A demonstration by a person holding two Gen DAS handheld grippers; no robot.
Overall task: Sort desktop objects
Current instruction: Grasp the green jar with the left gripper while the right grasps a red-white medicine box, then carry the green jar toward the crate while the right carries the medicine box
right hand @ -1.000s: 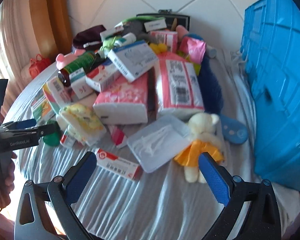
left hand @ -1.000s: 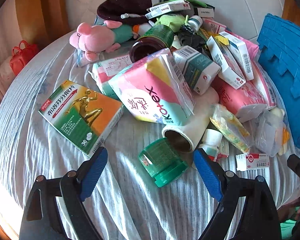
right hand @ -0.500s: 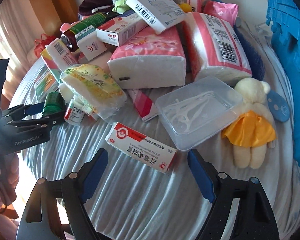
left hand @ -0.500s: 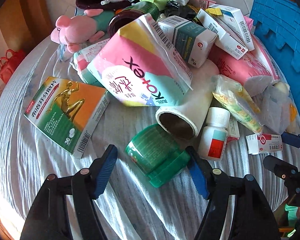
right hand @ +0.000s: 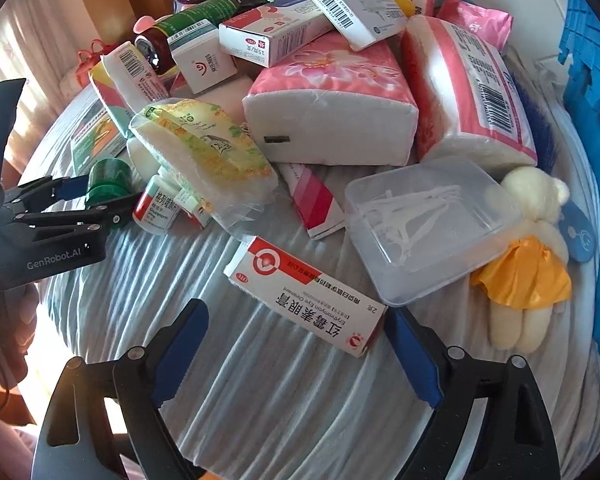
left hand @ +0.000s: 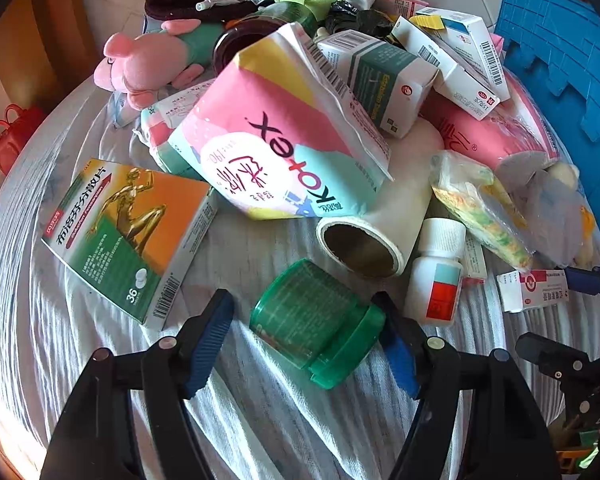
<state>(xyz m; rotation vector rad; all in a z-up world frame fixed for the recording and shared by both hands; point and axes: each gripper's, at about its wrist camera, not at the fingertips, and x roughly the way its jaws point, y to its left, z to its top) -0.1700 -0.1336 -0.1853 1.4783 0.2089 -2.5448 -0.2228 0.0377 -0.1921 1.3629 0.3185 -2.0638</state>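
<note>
A green jar (left hand: 306, 318) with a green lid lies on its side on the striped cloth, between the fingers of my left gripper (left hand: 300, 312). The right pad touches the lid; the left pad stands a little off the jar, so the gripper is open. In the right wrist view a red-and-white ointment box (right hand: 306, 294) lies flat between the fingers of my right gripper (right hand: 296, 316), which is open. Its right pad is close to the box's near corner and its left pad is well clear. The left gripper (right hand: 100, 196) shows there too, around the green jar (right hand: 108, 182).
A heap fills the table behind: a Kotex pack (left hand: 284, 148), an orange-green medicine box (left hand: 128, 236), a white roll (left hand: 372, 236), a white pill bottle (left hand: 438, 272), tissue packs (right hand: 332, 112), a clear lidded box (right hand: 428, 228), a plush doll in yellow (right hand: 528, 260). A blue crate (left hand: 564, 80) stands at the right.
Both grippers moved forward and down, and their jaws narrowed. The green jar now lies between the left fingers and the ointment box between the right fingers.
</note>
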